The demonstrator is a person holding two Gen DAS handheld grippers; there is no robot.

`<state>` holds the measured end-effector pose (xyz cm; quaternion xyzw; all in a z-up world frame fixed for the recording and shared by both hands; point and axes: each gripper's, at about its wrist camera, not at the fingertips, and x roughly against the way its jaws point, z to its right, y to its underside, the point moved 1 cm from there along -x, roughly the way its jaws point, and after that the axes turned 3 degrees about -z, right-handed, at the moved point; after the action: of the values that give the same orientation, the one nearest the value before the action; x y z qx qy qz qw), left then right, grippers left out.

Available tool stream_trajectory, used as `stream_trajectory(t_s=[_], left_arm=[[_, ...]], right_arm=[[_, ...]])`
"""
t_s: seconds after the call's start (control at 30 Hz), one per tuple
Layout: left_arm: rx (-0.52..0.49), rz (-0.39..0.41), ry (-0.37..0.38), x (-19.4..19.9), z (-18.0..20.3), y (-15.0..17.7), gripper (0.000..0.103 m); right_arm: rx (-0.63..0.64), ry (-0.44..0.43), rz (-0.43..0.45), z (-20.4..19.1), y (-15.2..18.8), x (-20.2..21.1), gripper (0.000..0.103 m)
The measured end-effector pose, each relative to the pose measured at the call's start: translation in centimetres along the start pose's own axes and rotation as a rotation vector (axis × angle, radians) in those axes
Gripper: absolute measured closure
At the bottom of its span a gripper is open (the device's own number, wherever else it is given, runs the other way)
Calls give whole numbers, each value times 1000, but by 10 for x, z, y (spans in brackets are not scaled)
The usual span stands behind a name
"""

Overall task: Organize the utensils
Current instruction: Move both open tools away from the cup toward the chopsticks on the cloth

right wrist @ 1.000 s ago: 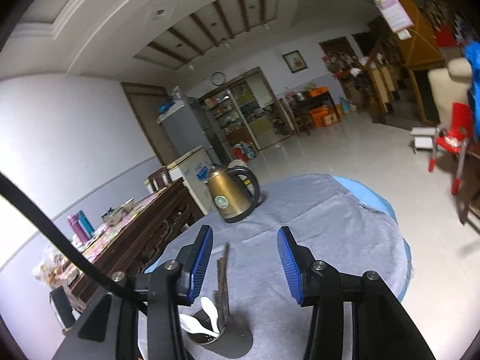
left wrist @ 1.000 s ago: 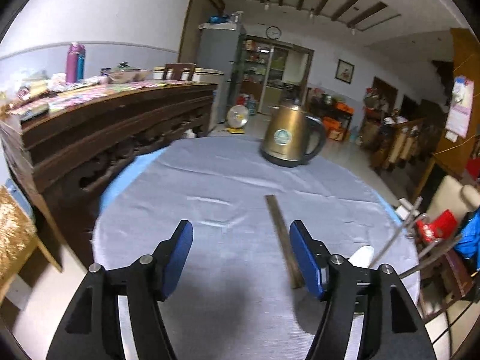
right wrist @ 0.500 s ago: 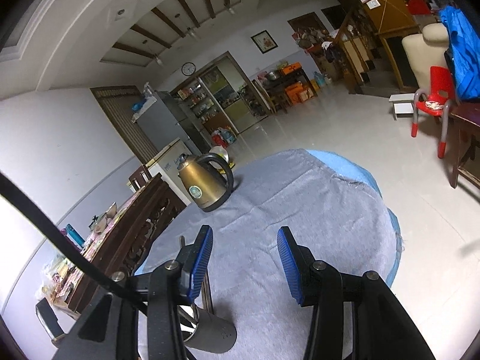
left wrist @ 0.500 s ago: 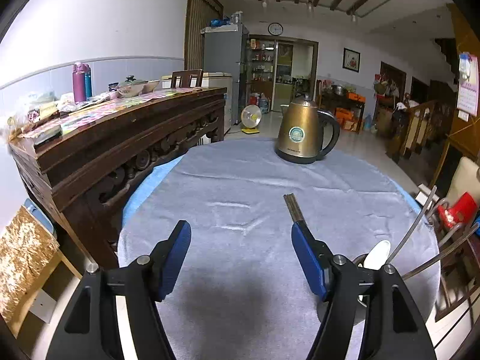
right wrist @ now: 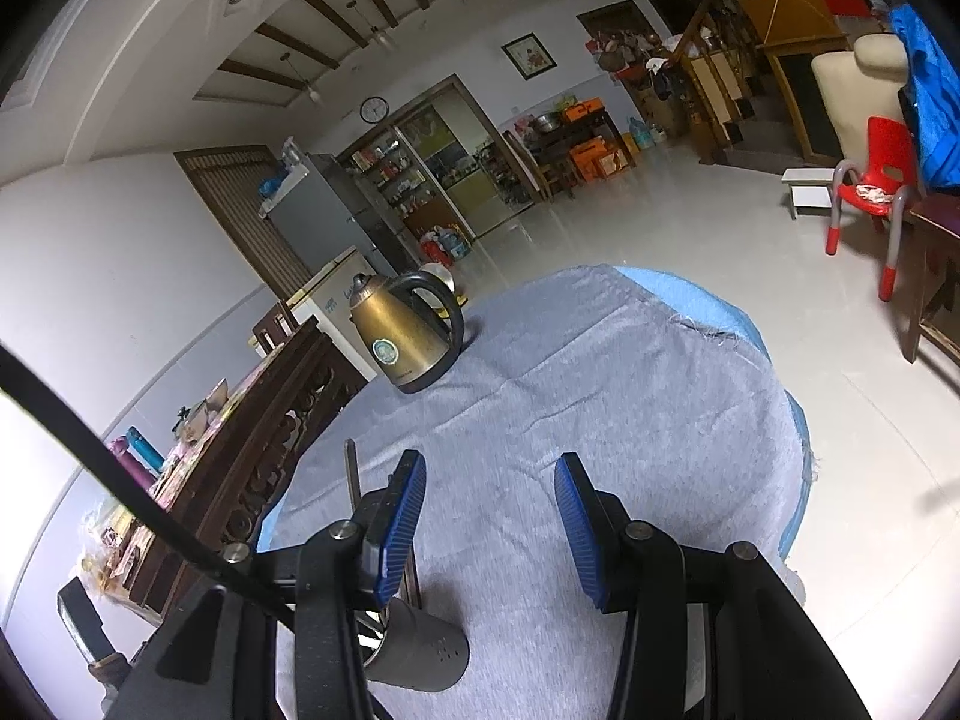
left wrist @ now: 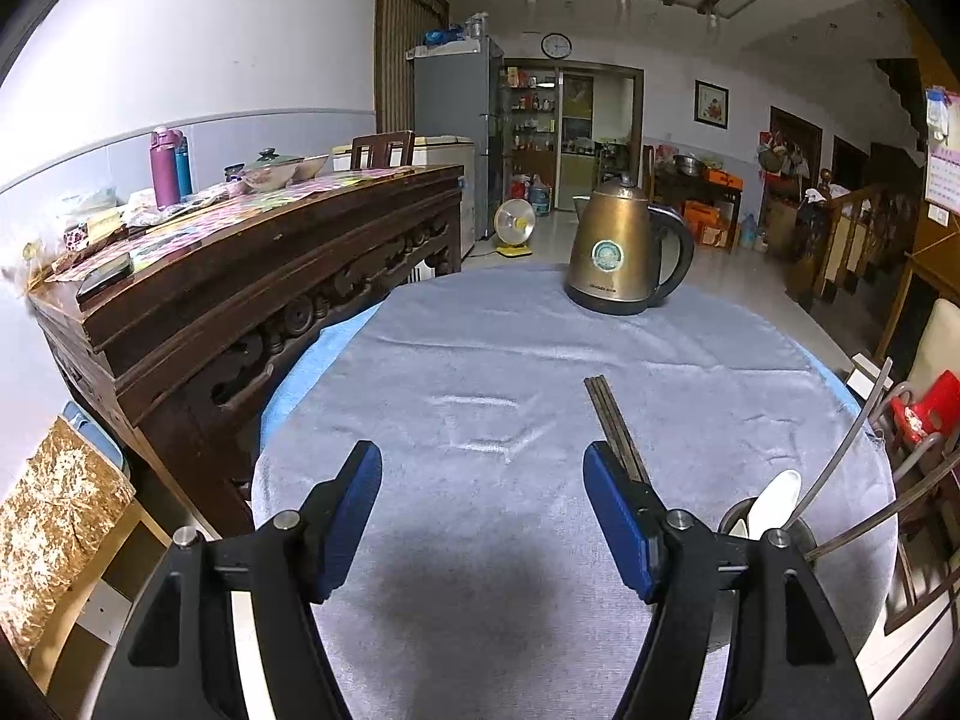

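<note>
- The dark chopsticks (left wrist: 615, 429) lie flat on the grey cloth (left wrist: 480, 372) of the round worktop, side by side, just past the left gripper's right finger.
- Near them on the right stands a round metal cup (right wrist: 420, 651). A white spoon (left wrist: 774, 504) sticks up out of it, and thin metal sticks (left wrist: 840, 462) lean out to the right.
- The left gripper (left wrist: 483, 516) hangs over the cloth with its blue fingers wide apart and nothing between them.
- The right gripper (right wrist: 489, 525) is also apart, with only bare cloth between its fingers. The metal cup sits just left of it, partly hidden behind its left finger.
- Far across the worktop stands a gold kettle (left wrist: 624, 252) with a black handle. Nothing lies between it and the chopsticks.
- On the left is a long dark wooden sideboard (left wrist: 252, 276) with bowls, bottles and papers on top.
- A red chair (right wrist: 876, 180) stands on the floor far to the right.
</note>
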<state>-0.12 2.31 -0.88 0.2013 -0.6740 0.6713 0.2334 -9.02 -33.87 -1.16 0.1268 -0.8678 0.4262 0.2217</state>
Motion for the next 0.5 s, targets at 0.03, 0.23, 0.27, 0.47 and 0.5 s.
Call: stream_trajectory(t_s=[0.03,0.23,0.27,0.47,0.5], left_arm=[[-2,0,-1,-1,0,0,33],[-11,-12,-12,-6,2,0,33],[-14,-17,-16,-7,3,0,33],[-33,-36,-26,-15,7,2,32],[-34,-41,-25,-17,8,3,33]], right_arm=[[1,2,-5,-2,0,-3,55],[-5,7,-37,1,2,-14,55],[-8,8,-43,3,3,-16,55],[-17,17,-66,8,5,-26,55],[-18,18,-72,9,5,-28,55]])
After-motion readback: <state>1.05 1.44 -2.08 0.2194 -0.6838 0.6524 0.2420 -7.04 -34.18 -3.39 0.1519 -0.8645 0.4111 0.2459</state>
